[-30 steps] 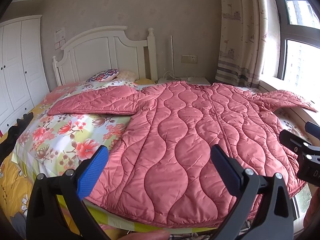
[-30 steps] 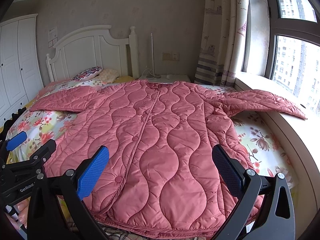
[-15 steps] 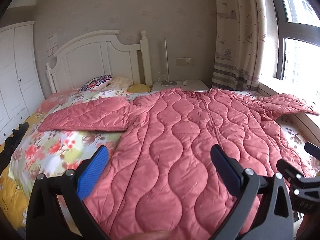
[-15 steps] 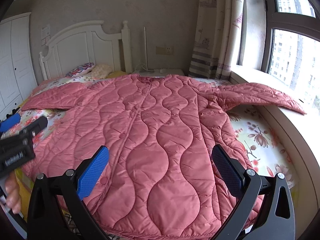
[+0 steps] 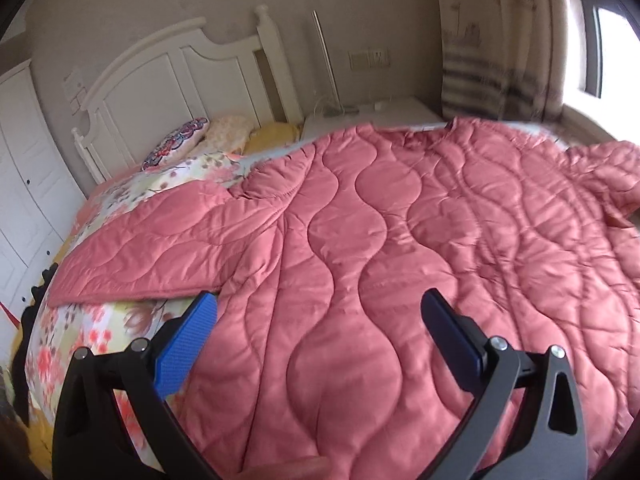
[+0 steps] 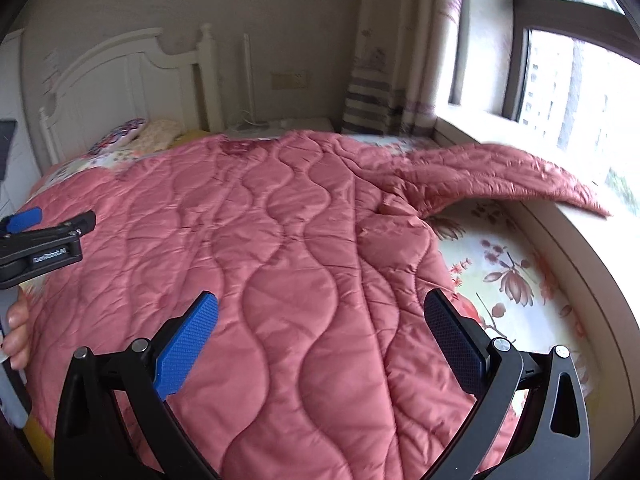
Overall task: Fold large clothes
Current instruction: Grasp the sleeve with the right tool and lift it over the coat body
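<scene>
A large pink quilted coat (image 5: 400,248) lies spread flat on the bed, collar toward the headboard; it also shows in the right wrist view (image 6: 288,248). Its left sleeve (image 5: 160,248) stretches out over the floral sheet. Its right sleeve (image 6: 500,172) reaches onto the window sill. My left gripper (image 5: 318,320) is open and empty, above the coat's left side near the armpit. My right gripper (image 6: 320,320) is open and empty, above the coat's right side. The left gripper also shows at the left edge of the right wrist view (image 6: 44,240).
The bed has a floral sheet (image 6: 512,272) and a white headboard (image 5: 172,80) with pillows (image 5: 180,148). A white wardrobe (image 5: 24,184) stands at the left. A window sill (image 6: 580,240), a window and a curtain (image 6: 392,60) are at the right. A nightstand (image 5: 380,116) stands behind the bed.
Both grippers have moved forward over the coat and apart, the left one toward the left sleeve, the right one toward the right side. Both stay open. The coat has not moved.
</scene>
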`<control>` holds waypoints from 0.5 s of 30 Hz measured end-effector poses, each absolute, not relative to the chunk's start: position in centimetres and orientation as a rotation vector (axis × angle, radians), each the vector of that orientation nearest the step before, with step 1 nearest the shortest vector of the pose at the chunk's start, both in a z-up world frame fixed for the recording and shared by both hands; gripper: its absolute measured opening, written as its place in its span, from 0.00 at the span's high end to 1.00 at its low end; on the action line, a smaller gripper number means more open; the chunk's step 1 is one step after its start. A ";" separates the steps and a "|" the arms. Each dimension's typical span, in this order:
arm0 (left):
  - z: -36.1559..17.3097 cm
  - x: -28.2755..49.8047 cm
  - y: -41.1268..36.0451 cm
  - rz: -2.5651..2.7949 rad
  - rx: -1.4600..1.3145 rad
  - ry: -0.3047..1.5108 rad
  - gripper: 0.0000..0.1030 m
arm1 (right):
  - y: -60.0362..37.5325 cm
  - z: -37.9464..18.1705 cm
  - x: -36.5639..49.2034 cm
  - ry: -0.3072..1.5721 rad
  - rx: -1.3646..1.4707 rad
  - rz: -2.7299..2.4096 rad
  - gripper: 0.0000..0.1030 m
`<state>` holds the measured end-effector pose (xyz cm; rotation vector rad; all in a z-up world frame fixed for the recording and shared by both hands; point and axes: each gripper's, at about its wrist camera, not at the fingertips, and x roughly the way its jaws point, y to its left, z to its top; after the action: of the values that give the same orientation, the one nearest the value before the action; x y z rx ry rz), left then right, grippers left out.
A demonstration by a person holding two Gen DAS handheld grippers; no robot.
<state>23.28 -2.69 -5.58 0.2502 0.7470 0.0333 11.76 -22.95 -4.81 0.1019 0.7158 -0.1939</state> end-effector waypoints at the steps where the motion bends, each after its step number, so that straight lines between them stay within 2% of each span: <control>1: -6.4 24.5 -2.8 0.033 0.253 0.769 0.02 | -23.6 -5.0 12.3 0.725 0.111 -0.204 0.04; 7: -11.6 27.9 -1.9 -0.020 0.192 0.880 0.02 | -29.8 -5.3 15.0 0.748 0.246 -0.251 0.04; 11: -12.2 28.6 -0.1 -0.075 0.069 0.920 0.02 | -37.3 -5.4 16.3 0.716 0.492 -0.314 0.04; 15: -12.2 28.7 -0.2 -0.071 0.075 0.922 0.02 | -43.4 -6.1 18.1 0.653 0.699 -0.378 0.04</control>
<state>28.68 -0.19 -12.23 0.0746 0.9221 -0.0709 18.10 -43.38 -6.13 0.6992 0.6527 -0.3782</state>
